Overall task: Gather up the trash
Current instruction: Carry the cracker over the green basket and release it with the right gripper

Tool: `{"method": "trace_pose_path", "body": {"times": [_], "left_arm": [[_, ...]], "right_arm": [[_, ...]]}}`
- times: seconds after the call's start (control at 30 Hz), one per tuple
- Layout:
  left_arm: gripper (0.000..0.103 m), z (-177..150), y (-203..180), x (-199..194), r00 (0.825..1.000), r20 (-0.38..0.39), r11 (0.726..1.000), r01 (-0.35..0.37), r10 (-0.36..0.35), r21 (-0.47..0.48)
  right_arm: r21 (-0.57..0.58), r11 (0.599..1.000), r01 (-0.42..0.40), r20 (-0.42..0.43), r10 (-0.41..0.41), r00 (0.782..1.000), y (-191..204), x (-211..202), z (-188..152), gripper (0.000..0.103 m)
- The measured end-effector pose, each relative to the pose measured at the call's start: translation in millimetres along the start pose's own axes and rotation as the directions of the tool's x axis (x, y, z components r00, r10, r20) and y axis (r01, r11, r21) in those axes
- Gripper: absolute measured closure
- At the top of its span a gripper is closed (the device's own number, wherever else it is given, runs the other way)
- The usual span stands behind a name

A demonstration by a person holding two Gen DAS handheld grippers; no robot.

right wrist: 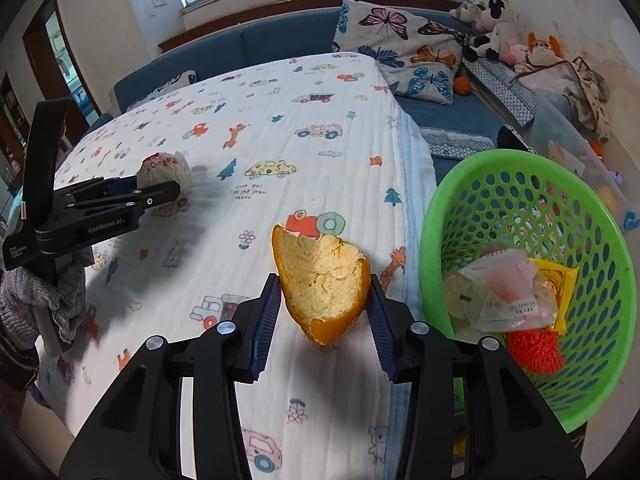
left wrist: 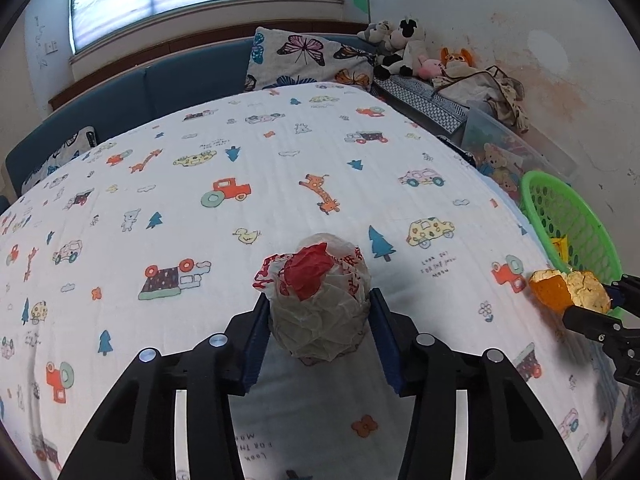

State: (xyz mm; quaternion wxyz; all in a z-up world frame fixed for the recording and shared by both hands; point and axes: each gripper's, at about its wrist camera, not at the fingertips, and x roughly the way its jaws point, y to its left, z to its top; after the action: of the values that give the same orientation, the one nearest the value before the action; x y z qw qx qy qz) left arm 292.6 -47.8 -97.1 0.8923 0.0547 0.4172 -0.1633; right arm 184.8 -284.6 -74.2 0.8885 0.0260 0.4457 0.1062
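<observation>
While my right gripper point(right wrist: 322, 300) pinches the peel point(right wrist: 322, 280) and my left gripper point(left wrist: 318, 312) clamps the wad point(left wrist: 316, 300), either might slip short of the basket point(right wrist: 440, 216).

Orange peel point(right wrist: 324, 280) w/ pale pith, green basket point(right wrist: 452, 208), white-and-red crumpled bag point(left wrist: 318, 300) (red print), cartoon-vehicle-print white sheet point(left wrist: 280, 152).

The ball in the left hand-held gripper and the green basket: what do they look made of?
Crumpled ball: thin plastic film, apparently a bag; translucent, creased, printed red. The red inner wad could be tissue or plastic. Green basket: moulded rigid plastic by its smooth, slightly glossy rim and regular round holes.
</observation>
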Motion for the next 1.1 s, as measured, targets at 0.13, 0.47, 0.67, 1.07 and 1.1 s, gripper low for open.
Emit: {"method": "trace_pose_path", "body": {"times": [0.13, 0.47, 0.67, 1.07, 1.1], "left_arm": [[0.058, -1.1, -2.7, -13.6, 1.000, 0.023, 1.000, 0.007, -0.007, -0.001], [0.059, -1.1, -26.2, -49.6, 0.996, 0.075, 0.999, 0.036, -0.039, 0.040], [0.059, 3.4, -53.5, -64.1, 0.993, 0.098, 0.995, 0.060, -0.068, 0.080], [0.059, 17.3, -120.7, -73.1, 0.985, 0.111, 0.979, 0.115, -0.135, 0.169], [0.059, 18.6, -126.4, -73.4, 0.984, 0.113, 0.977, 0.120, -0.141, 0.177]], "right_arm": [[-0.001, 1.000, -0.004, 0.016, 0.004, 1.000, 1.0, -7.8, 0.2, 0.060], [0.022, 1.000, 0.020, 0.056, -0.022, 0.998, -13.2, -31.5, -2.5, 0.060], [0.042, 0.997, 0.060, 0.073, -0.063, 0.995, -34.4, -46.4, -6.0, 0.060], [0.111, 0.983, 0.146, 0.080, -0.155, 0.985, -95.0, -69.9, -14.2, 0.060], [0.117, 0.981, 0.154, 0.078, -0.164, 0.983, -100.6, -71.1, -15.0, 0.060]]}}
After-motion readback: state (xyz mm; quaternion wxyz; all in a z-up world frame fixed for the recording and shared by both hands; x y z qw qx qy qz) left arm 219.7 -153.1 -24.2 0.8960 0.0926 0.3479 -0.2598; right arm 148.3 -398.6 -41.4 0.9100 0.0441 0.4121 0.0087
